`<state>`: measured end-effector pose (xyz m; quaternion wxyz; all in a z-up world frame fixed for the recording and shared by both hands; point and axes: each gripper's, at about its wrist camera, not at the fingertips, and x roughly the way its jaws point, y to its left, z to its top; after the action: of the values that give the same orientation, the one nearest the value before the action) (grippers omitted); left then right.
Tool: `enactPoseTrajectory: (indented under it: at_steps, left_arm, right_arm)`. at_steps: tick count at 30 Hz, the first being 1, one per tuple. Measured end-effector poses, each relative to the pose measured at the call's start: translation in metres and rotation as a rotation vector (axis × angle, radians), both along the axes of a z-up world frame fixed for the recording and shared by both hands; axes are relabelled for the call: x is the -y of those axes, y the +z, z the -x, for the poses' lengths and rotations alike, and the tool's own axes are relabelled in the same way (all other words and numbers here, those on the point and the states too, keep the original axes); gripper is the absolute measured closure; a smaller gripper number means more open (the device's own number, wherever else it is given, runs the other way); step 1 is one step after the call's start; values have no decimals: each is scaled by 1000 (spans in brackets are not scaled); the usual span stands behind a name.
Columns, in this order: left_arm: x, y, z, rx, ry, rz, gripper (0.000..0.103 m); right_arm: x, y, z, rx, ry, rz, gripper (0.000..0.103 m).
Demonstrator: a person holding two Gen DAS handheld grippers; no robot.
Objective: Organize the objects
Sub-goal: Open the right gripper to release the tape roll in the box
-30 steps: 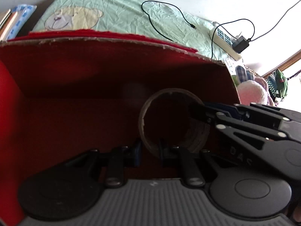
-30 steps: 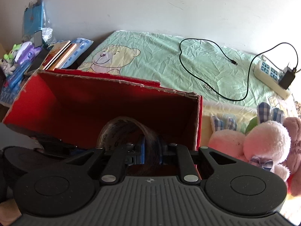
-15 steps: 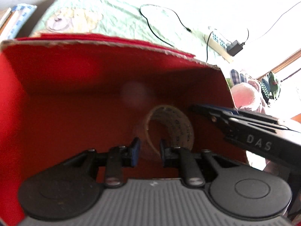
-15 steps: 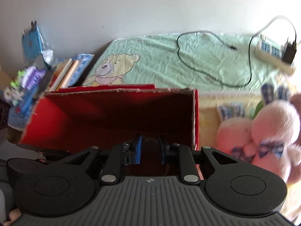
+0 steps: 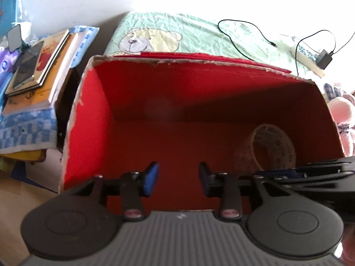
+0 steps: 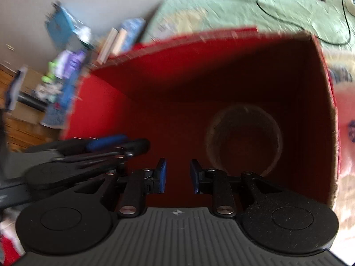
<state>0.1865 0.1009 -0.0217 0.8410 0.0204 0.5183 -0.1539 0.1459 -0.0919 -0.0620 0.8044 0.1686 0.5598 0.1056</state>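
- Tape roll (image 5: 269, 148) lies on the floor of the red box (image 5: 93, 119), at the lower right of the left wrist frame, near the box's right wall; in the right wrist frame the tape roll (image 6: 244, 140) shows right of centre, blurred and in shadow.
- Left gripper (image 5: 177, 178) hangs over the box with its 2 blue-padded fingers spread and nothing between them.
- Right gripper (image 6: 177, 175) also stands spread and empty; in the left wrist frame its dark body crosses the lower right edge, just in front of the roll.
- Judged from these views, the roll is light and stiff, a cardboard core with a printed inner face and a smooth wound outside that may slip under the pads.
- It looks tilted on its side, so it could roll if nudged.
- Best hold, if it must be shifted: 1 finger inside the hole, 1 outside, pinching the ring wall.
- Books (image 5: 40, 66) sit at the upper left, a pink plush toy (image 5: 341, 113) at the right edge, both outside the box.
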Motion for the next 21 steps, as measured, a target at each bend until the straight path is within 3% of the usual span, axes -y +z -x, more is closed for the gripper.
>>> enactPoseTrajectory:
  at_steps: [3, 10, 21]
  left_arm:
    - [-9, -1, -1, 4, 5, -18, 62]
    - [1, -5, -3, 14, 3, -51, 61]
    - [19, 8, 13, 115, 15, -141, 61]
  right_arm:
    - [1, -6, -4, -18, -53, 61, 81]
    - [-3, -2, -4, 49, -92, 186, 81]
    - [-8, 24, 43, 245, -96, 138, 80]
